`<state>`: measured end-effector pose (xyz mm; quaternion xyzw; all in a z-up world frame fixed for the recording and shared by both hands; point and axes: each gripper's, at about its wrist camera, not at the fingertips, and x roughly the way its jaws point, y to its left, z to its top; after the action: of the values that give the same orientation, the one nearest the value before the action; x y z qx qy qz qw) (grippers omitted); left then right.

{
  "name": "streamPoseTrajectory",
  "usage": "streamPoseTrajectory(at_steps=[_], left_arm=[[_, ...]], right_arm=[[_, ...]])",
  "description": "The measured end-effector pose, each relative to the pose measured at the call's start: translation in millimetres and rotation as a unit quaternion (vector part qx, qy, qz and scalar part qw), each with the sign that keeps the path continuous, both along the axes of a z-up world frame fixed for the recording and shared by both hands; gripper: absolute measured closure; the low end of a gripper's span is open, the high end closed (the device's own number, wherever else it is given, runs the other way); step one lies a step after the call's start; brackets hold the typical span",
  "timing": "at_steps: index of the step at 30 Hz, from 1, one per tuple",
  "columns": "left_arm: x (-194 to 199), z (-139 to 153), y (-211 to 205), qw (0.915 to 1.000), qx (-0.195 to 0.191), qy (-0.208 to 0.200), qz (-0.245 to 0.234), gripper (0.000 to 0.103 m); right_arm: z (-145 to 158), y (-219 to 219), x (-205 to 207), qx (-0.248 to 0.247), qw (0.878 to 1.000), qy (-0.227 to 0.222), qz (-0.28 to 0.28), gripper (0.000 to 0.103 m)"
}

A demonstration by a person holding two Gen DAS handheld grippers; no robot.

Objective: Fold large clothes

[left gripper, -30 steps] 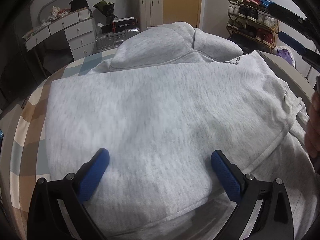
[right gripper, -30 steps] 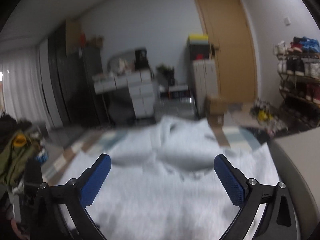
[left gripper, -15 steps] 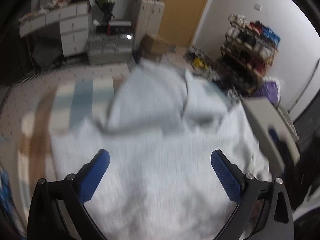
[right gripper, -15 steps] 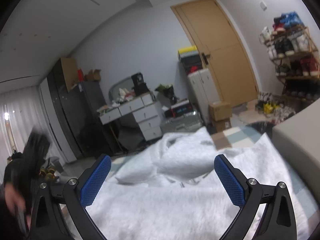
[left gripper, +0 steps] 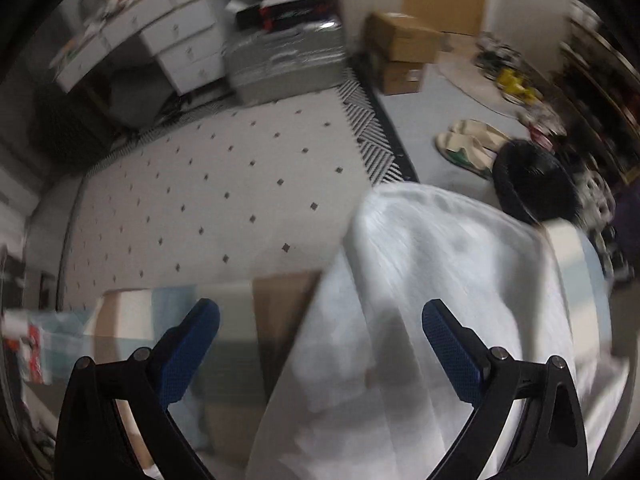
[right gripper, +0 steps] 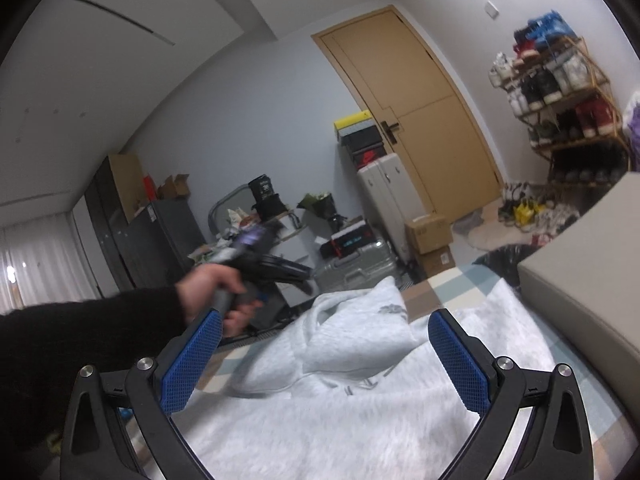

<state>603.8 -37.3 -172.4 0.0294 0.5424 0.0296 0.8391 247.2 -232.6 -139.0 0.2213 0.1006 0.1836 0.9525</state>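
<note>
A light grey hoodie (right gripper: 360,400) lies spread on the striped bed cover (right gripper: 452,280), its hood (right gripper: 356,320) bunched at the far end. My right gripper (right gripper: 324,354) is open and empty, raised above the hoodie's body. My left gripper (left gripper: 320,344) is open and empty, held high over the bed's far edge; the hood (left gripper: 440,280) lies below it, blurred. The right wrist view shows the left hand (right gripper: 212,292) holding the left tool in the air, left of the hood.
A patterned floor mat (left gripper: 208,184) lies beyond the bed. A black bin (left gripper: 532,184), slippers (left gripper: 468,144), cardboard boxes (left gripper: 404,52), a suitcase (right gripper: 352,268), white drawers (left gripper: 180,44), a shoe rack (right gripper: 560,92) and a door (right gripper: 420,108) stand around. A beige headboard (right gripper: 580,292) lies right.
My left gripper has lifted off the hoodie and swung up and forward past the bed's far edge. My right gripper has tilted up slightly. Both stayed open.
</note>
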Motion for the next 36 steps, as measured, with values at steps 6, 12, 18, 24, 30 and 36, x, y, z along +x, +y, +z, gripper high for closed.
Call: streamPoseTrajectory(at_steps=[6, 12, 18, 24, 30, 36], left_arm=[[30.6, -43.4, 2.8, 0.9966, -0.056, 0.060, -0.006, 0.066], [13.1, -21.1, -6.7, 0.9977, -0.044, 0.038, -0.035, 0.098], [-85.3, 70.9, -12.0, 0.9876, 0.007, -0.102, -0.119, 0.099], [-225.9, 103.8, 4.8, 0.9669, 0.004, -0.175, -0.185, 0.099], [-295.2, 74.1, 32.2, 0.9605, -0.048, -0.185, -0.203, 0.099], [-305.2, 51.7, 45.6, 0.9622, -0.091, -0.182, -0.181, 0.099]], right_arm=[[-3.6, 4.5, 5.0, 0.007, 1.000, 0.015, 0.022, 0.000], [-4.5, 11.5, 3.7, -0.009, 0.999, 0.015, 0.031, 0.000], [-1.4, 9.3, -0.8, -0.018, 1.000, 0.008, 0.020, 0.000], [-4.0, 7.1, 3.9, -0.021, 0.999, 0.023, 0.017, 0.000], [-5.4, 18.6, 13.1, -0.047, 0.997, 0.059, 0.022, 0.000], [61.4, 56.6, 64.0, -0.138, 0.982, 0.118, 0.048, 0.000]])
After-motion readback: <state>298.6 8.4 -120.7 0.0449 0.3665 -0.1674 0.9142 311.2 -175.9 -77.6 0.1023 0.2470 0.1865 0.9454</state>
